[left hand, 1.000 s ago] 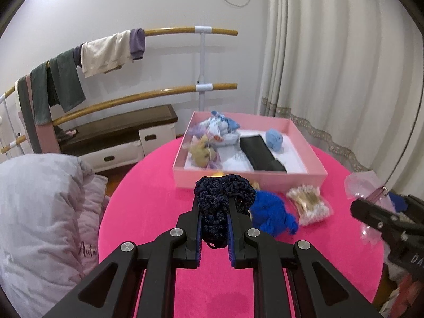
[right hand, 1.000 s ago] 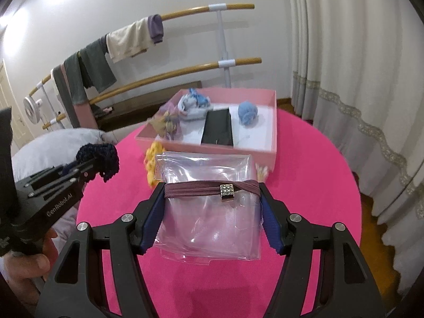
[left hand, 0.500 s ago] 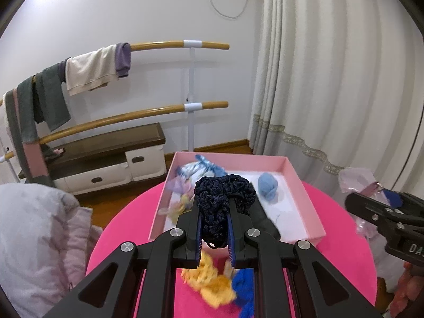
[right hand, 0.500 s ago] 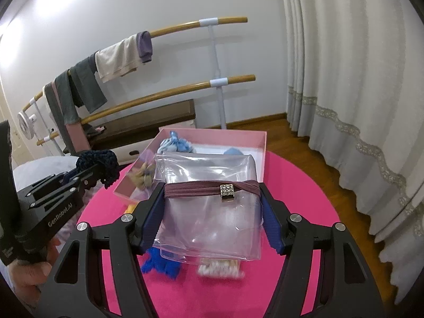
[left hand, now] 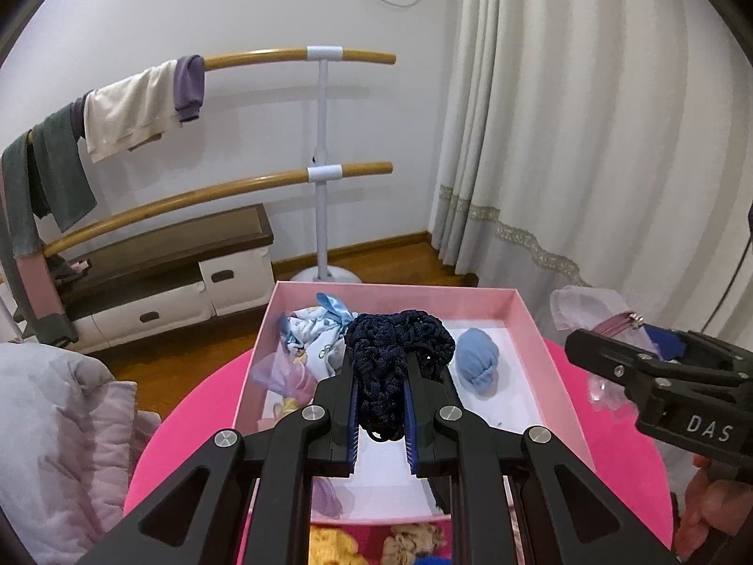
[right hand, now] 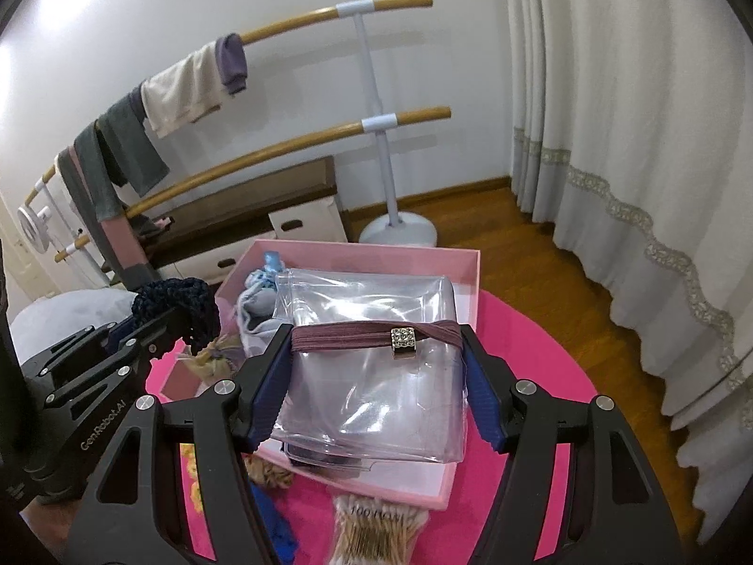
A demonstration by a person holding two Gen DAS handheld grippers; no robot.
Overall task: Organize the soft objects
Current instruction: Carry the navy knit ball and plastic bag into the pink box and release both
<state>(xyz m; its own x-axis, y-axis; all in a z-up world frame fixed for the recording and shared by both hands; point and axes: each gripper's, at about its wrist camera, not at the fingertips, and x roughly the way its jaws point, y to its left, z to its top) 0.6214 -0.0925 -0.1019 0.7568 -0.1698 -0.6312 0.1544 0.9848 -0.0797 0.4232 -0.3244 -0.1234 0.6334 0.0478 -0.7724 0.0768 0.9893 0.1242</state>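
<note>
My left gripper (left hand: 380, 376) is shut on a dark navy crocheted scrunchie (left hand: 397, 343), held above the open pink box (left hand: 532, 329). The box holds a light blue fabric ball (left hand: 477, 360), a patterned white and blue cloth (left hand: 313, 334), and pale purple and yellow soft pieces at its left. My right gripper (right hand: 376, 343) is shut on a clear plastic pouch (right hand: 376, 395) with a mauve hair band (right hand: 348, 335) stretched across it. That pouch hangs over the near right part of the pink box (right hand: 470, 282). Left of the pouch, the navy scrunchie (right hand: 181, 303) shows again.
The box sits on a round pink table (right hand: 532, 376). Near its front edge lie a pack of cotton swabs (right hand: 376, 522), a blue fabric piece (right hand: 277, 522) and a yellow scrunchie (left hand: 329, 544). A quilted grey cover (left hand: 61, 423) lies left; curtains hang right, and a clothes rail stands behind.
Both grippers have moved forward over the pink box, each keeping its load. The loose items on the table have slipped down to the bottom of the views.
</note>
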